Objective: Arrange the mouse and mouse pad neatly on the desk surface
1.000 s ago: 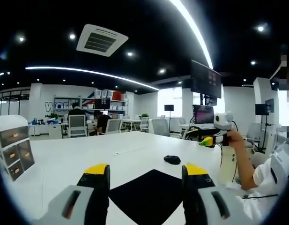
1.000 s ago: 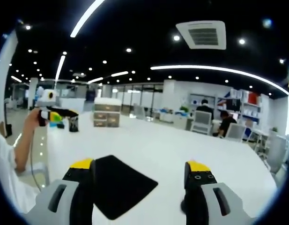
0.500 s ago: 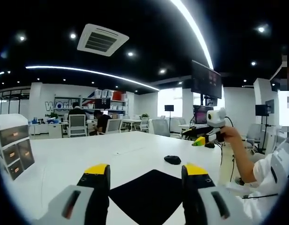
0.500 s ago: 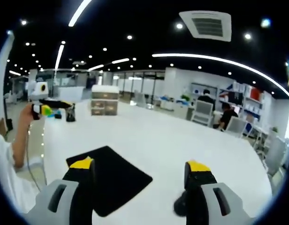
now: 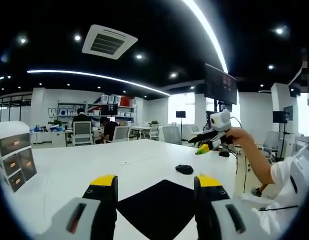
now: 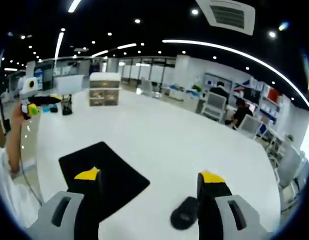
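Right gripper view: right gripper [image 6: 149,180] spread wide above white desk [image 6: 159,145], mouse [image 6: 184,218] (black) beside mouse pad [image 6: 101,175].

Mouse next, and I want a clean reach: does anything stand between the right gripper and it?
Nothing visible does. In the right gripper view the mouse lies on bare white desk, just inside the right gripper's right jaw. The mouse pad lies apart to the left, partly behind the left jaw. Both jaws stand open.

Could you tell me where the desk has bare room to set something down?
The widest free patch is the desk between the mouse pad, the mouse and the drawer unit. It is crowded only near the mouse, beside the right gripper.
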`<state>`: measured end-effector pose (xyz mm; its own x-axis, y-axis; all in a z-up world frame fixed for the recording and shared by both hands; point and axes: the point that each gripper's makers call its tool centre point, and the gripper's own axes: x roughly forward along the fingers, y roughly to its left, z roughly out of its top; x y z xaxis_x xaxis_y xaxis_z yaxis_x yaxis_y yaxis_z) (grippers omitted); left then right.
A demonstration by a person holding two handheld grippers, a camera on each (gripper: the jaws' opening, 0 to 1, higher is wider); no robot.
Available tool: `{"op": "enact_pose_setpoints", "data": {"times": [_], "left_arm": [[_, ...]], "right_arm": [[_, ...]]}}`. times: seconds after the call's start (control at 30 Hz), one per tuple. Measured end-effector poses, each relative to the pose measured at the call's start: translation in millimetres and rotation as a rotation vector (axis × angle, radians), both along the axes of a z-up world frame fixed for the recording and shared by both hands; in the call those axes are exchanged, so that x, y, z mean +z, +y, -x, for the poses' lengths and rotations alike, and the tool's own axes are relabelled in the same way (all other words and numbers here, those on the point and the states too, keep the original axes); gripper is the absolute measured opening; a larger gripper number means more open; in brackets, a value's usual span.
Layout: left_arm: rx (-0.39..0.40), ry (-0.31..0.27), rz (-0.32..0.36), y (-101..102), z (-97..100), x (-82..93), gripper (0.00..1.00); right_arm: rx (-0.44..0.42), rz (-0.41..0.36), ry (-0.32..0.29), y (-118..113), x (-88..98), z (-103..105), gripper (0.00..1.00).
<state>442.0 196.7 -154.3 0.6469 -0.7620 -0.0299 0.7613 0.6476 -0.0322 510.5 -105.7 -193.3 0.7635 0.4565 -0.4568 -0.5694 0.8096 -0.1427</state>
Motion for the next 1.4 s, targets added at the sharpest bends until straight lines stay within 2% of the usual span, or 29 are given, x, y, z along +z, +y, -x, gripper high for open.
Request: {"op": "enact_pose_setpoints", "data": {"times": [0.37,0.63,1.03,1.23,1.4], "left_arm": [[-0.003,0.006,-0.012,-2.2,-1.1,-4.0,0.61],[-0.005,0.005,-0.011,-2.0,-1.5,-4.4,0.61],[-0.011,-0.005,-0.007,-2.1,1.0,-1.1,0.61],[-0.012,0.000,-0.005,-1.5,-1.1,-2.9,0.61],[-0.008,0.010,-0.007,0.0,-3.4,-6.1,0.61]], "right_arm": [[0.019,0.068,0.157,-7.7,-19.4,-21.1,0.74],[-0.027,0.149,0.277,-25.7,-49.6,-34.9,0.75],[-0.098,0.260,0.392,-45.2,-78.6,-47.3,0.75],[-0.143,0.342,0.485,-56.6,-101.4,-45.6,0.74],[-0.180,0.334,0.533,-63.1,-112.8,-50.4,0.75]]}}
